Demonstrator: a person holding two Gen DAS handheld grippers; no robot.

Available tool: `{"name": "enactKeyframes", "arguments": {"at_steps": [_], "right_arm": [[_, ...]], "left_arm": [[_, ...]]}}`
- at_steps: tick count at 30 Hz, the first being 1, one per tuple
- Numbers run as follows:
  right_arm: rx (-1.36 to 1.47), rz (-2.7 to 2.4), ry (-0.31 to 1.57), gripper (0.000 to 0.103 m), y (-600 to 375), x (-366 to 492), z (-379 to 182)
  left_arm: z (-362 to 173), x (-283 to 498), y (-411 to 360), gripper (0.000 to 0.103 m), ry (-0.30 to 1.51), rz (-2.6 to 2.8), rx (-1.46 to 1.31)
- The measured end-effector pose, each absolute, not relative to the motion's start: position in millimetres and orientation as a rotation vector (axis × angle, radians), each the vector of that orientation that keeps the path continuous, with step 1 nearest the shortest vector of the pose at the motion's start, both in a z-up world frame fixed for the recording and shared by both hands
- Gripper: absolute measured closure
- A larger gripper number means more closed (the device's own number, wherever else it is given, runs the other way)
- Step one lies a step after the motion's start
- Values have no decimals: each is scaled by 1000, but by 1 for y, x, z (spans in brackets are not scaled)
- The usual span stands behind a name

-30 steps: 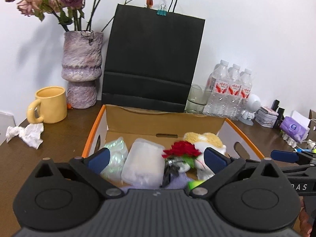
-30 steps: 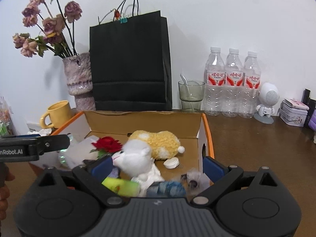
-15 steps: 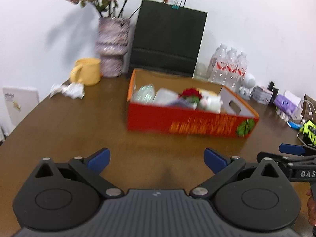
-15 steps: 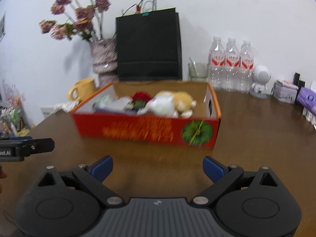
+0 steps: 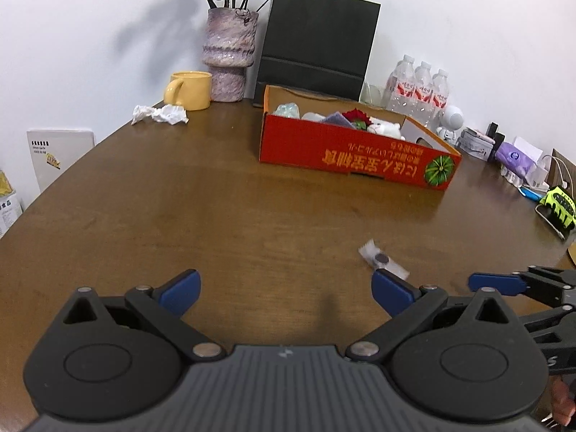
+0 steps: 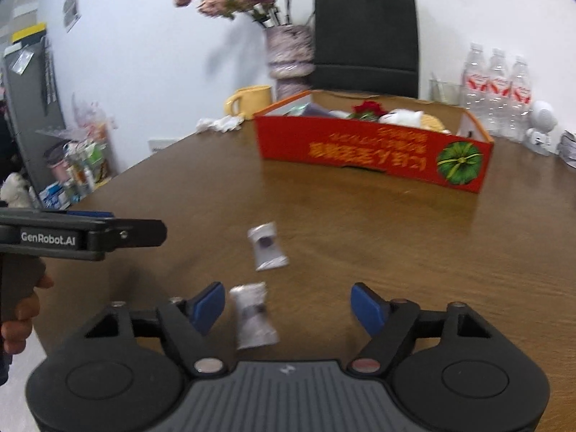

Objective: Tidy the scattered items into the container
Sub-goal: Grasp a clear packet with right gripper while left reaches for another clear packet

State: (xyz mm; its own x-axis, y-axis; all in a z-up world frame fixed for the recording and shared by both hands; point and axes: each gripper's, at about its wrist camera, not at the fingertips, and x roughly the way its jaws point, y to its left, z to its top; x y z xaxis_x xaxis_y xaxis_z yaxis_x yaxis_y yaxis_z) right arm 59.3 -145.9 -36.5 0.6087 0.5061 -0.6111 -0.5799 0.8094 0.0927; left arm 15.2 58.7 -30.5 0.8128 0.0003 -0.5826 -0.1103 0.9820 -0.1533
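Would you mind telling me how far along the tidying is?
Mostly done: the red box already holds a plush toy, a rose and more. Nothing is gripped; the right tongs, which have just been closing, bracket one small packet. A second packet lies beyond.

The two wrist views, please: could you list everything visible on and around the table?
table: 1, brown wood, under everything
box: 1, red-orange cardboard, far middle, holding a plush toy, a red flower and packets
small sachets: 2, clear-white, on the near table; the nearer one lies between the right gripper's open jaws, unpressed
mug: 1, yellow, left of the vase
vase: 1, mottled purple, dried flowers
paper bag: 1, black, behind the box
water bottles: 3, clear, right
crumpled tissue: 1, white
left gripper: open, empty
right gripper: jaws just closing
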Motion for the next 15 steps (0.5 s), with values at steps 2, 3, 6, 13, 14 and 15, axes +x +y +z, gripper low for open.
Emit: {"name": "enactKeyframes", "arguments": {"at_steps": [2,3,6,13,14,15], "right_arm": [[-146,641,678,42,-138,55,-41],[-157,649,681,44,-134,53,-43],[-206,642,659,67,-128,50,-47],[-145,577,655,89,-154,64,-45],[-132,560,651,89,-160,66,-44],[-124,546,647,89,-165,70,-42]], "left_arm": [[-31,11,57,0,622,53,-183],[-32,11,56,0,623,52,-184],[-36,14,54,0,630,45,-191],[-37,35,31,0,638,17,-180],[-36,40,25,0,637,16,-174],[-36,46,18,2,637,16,-167]]}}
